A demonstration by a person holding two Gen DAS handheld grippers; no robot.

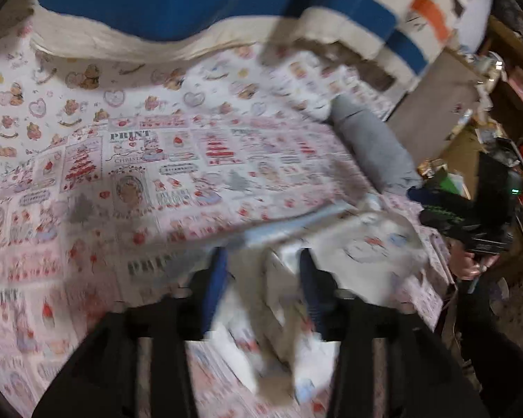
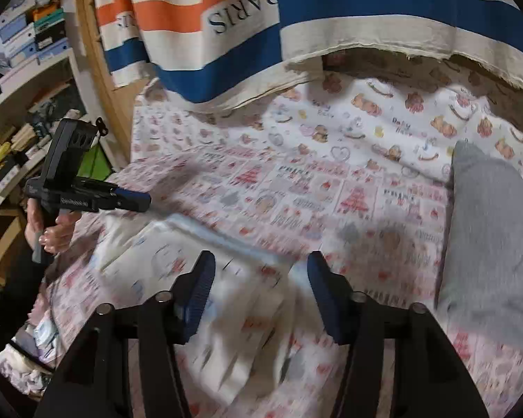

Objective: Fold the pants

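Left wrist view shows our left gripper point(image 1: 261, 278) with its jaws apart and white printed pants point(image 1: 348, 244) lying between and under them on the bed sheet point(image 1: 122, 174). We see no pinch on the cloth, so we think this claw holds nothing yet. In the right wrist view our right gripper point(image 2: 259, 278) is wide too, hanging over the same pants point(image 2: 157, 254), and it holds nothing. The pants lie near the front of the bed, with a pale blue band point(image 1: 289, 223) along their far edge. Both pictures are blurry, so we cannot tell waist from leg. A gray rolled cloth point(image 2: 488, 244) lies off to the right, apart from the pants. A striped blanket point(image 2: 331, 17) hangs at the back. To do this step well, we should each pick one end of the same edge, push one finger under the cloth, and close firmly. Then we lift together and lay that edge over evenly, so no wrinkles get trapped. We should keep clear of the gray roll.
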